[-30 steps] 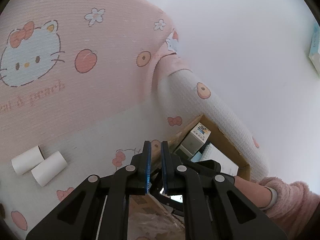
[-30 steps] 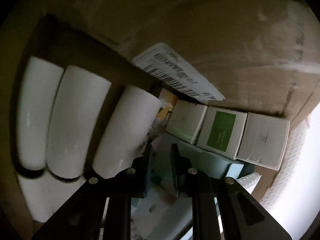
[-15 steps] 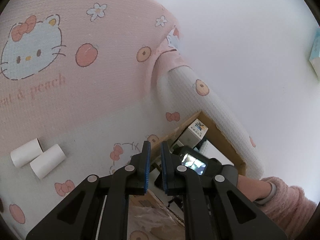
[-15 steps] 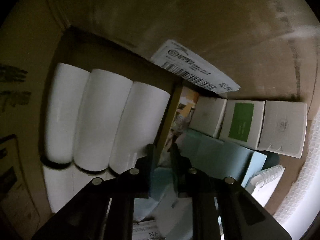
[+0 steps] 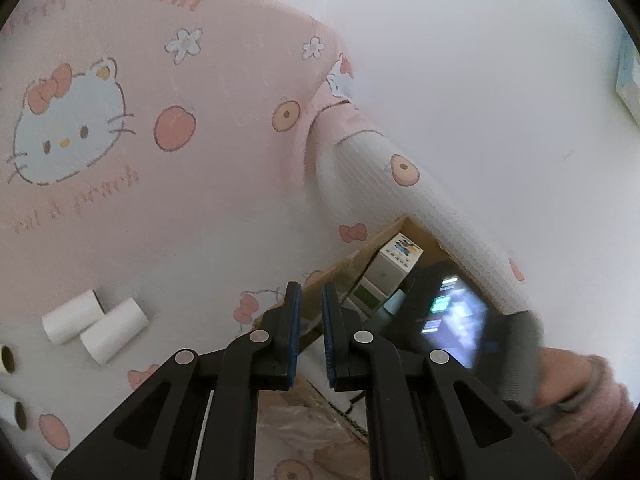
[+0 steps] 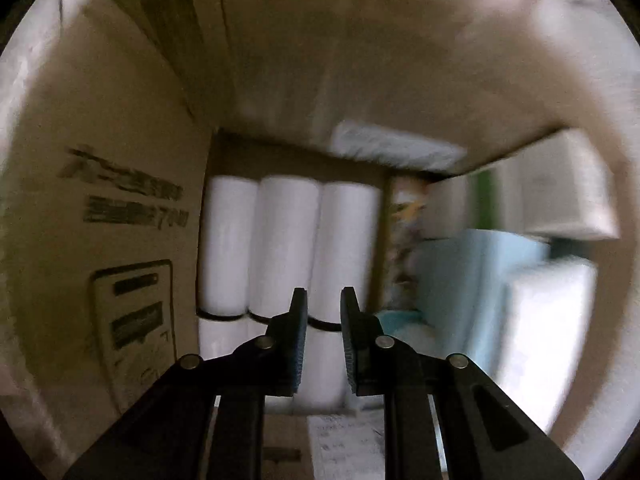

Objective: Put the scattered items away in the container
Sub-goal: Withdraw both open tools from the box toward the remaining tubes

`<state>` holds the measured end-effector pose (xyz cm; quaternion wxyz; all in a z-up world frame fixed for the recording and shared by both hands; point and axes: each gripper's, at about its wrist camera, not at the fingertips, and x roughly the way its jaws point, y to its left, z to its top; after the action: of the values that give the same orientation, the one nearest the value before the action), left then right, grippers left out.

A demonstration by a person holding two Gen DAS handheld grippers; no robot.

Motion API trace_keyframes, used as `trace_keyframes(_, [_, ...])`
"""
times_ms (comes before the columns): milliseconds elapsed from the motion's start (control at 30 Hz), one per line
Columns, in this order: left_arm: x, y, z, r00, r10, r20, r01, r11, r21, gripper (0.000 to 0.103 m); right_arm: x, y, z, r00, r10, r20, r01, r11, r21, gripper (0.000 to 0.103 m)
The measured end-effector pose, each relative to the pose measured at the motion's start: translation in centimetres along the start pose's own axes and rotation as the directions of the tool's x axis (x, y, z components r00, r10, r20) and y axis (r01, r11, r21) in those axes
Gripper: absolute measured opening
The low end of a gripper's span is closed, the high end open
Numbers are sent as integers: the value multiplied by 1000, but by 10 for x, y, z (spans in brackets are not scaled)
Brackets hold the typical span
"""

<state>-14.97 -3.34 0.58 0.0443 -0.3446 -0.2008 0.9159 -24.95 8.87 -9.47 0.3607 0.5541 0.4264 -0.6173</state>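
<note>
Right gripper [image 6: 323, 294] points down into the brown cardboard box [image 6: 120, 128], fingers clenched on nothing, above three white paper rolls [image 6: 288, 240] packed inside. Left gripper [image 5: 307, 290], fingers nearly together and empty, hangs beside the box; two more white rolls [image 5: 94, 326] lie on the pink cartoon-cat bedsheet [image 5: 200, 120].

The open brown cardboard box [image 6: 120, 208] lies beneath the right gripper [image 6: 323, 300], with three white paper rolls [image 6: 288, 244] side by side just beyond its tips, small cartons and a pale blue pack [image 6: 472, 276] to their right, while two loose white rolls [image 5: 96, 328] lie left of the left gripper [image 5: 311, 300].
</note>
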Motion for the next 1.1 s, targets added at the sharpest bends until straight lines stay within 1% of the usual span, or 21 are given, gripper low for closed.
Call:
trace_keyframes(67, [-3, -2, -1, 1000, 9, 4, -9, 1000, 4, 11, -23, 0, -7, 998, -42, 54, 41, 999, 24, 13])
trace_keyframes(100, [-4, -3, -3, 1000, 10, 4, -10, 1000, 1, 11, -33, -24, 9, 996, -48, 79, 45, 998, 36, 14])
trace_keyframes(133, [-5, -5, -4, 1000, 10, 2, -10, 1000, -2, 11, -43, -24, 4, 994, -51, 100, 47, 998, 44, 14])
trace_keyframes(233, [-9, -10, -9, 1000, 13, -1, -13, 1000, -4, 12, -73, 4, -15, 982, -91, 166, 82, 995, 58, 14])
trace_keyframes(267, [-10, -13, -11, 1000, 21, -4, -21, 1000, 1, 14, -74, 23, -35, 977, -110, 181, 102, 993, 53, 14])
trace_keyframes(300, [-11, -16, -12, 1000, 29, -6, -29, 1000, 8, 15, -65, 25, -52, 972, -126, 199, 118, 992, 51, 14])
trace_keyframes(333, [-12, -19, -14, 999, 37, -8, -37, 999, 16, 19, -62, 38, -53, 966, -143, 213, 134, 989, 54, 14])
trace_keyframes(367, [-13, -22, -16, 999, 45, -7, -45, 999, 24, 23, -69, 44, -57, 960, -164, 229, 154, 986, 59, 14])
trace_keyframes(433, [-16, -29, -22, 998, 60, -2, -60, 998, 37, 25, -54, 58, -54, 952, -176, 250, 164, 984, 68, 14])
trace_keyframes(467, [-16, -31, -25, 998, 56, -4, -56, 998, 39, 26, -57, 61, -52, 950, -172, 259, 159, 985, 72, 14])
trace_keyframes(500, [-17, -33, -29, 999, 49, -14, -49, 998, 32, 26, -71, 61, -58, 949, -165, 267, 150, 986, 78, 14])
trace_keyframes(633, [-19, -36, -44, 999, 33, -43, -33, 999, 15, 26, -77, 63, -66, 945, -168, 282, 135, 982, 133, 14])
trace_keyframes(767, [-21, -40, -52, 998, 25, -64, -24, 1000, 15, 26, -87, 64, -76, 941, -119, 317, 70, 984, 163, 14])
trace_keyframes(867, [-25, -45, -54, 998, 5, -66, -4, 1000, 15, 26, -96, 67, -86, 931, -155, 331, 93, 976, 196, 14])
trace_keyframes(967, [-29, -52, -57, 998, 10, -66, -7, 999, 47, 28, -103, 69, -96, 921, -184, 343, 107, 967, 230, 14])
trace_keyframes(1033, [-29, -57, -61, 997, 19, -77, -12, 996, 84, 30, -106, 72, -103, 918, -173, 358, 85, 965, 250, 14])
trace_keyframes(1100, [-28, -62, -65, 996, 15, -92, -6, 994, 106, 30, -110, 74, -110, 913, -141, 383, 37, 963, 265, 14])
